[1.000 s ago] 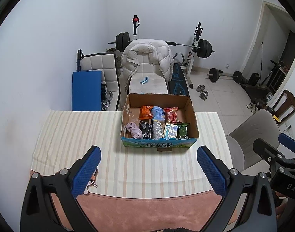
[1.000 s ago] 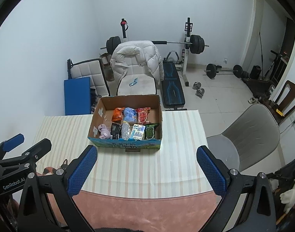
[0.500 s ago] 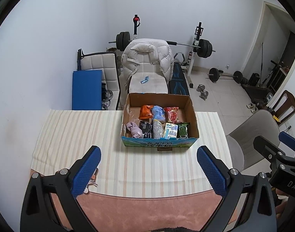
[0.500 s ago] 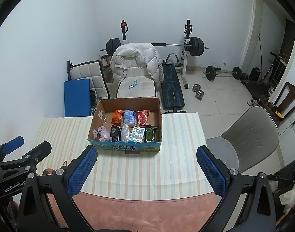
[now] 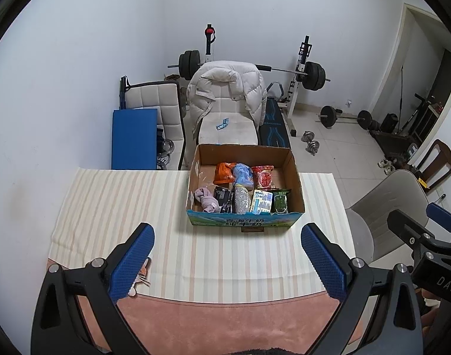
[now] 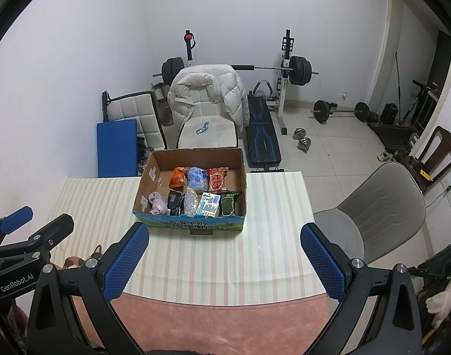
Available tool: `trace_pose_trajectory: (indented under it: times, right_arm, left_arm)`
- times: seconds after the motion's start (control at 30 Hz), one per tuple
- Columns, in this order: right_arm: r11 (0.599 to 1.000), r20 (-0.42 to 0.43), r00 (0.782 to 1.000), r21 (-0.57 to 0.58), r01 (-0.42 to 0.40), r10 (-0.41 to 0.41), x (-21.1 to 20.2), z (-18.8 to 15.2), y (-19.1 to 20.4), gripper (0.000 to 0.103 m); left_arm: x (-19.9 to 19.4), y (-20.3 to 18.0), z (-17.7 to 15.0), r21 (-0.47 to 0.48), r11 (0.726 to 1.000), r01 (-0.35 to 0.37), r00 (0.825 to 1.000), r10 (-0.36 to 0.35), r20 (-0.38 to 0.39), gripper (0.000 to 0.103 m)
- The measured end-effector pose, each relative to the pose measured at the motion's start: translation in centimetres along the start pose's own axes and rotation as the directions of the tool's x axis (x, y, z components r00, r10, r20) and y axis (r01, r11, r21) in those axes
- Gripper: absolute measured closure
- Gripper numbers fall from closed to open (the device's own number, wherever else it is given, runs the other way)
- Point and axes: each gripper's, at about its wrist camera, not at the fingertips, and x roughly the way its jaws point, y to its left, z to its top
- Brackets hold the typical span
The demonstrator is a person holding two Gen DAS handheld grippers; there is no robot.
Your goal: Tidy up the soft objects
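Both my grippers, left gripper (image 5: 227, 254) and right gripper (image 6: 225, 254), gape wide, empty. Box (image 5: 243, 222) of soft packets sits at 12 o'clock on the table (image 5: 113, 207), long axis crosswise; I can't tell which is nearer.

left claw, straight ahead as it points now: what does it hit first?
Probably the near wall of the cardboard box, past bare striped tablecloth. The left claw is open and empty. Depth and height are unclear, so it might reach the cloth first.

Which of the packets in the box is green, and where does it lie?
The green packet lies in the front right corner of the cardboard box. Its neighbours are white-blue, silver and black; the back row is orange, blue and red.
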Motion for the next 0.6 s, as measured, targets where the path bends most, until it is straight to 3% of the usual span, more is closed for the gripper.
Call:
trace_pose_trajectory:
  times: [0.6]
  right_arm:
    - [1.0,0.008,1.0,0.001,0.008,-0.008,-0.06,-0.4,-0.49,0.0]
  left_arm:
    - [-0.09,0.04,-0.06,0.002,1.0,-0.003,1.0,0.003,0.004,0.001]
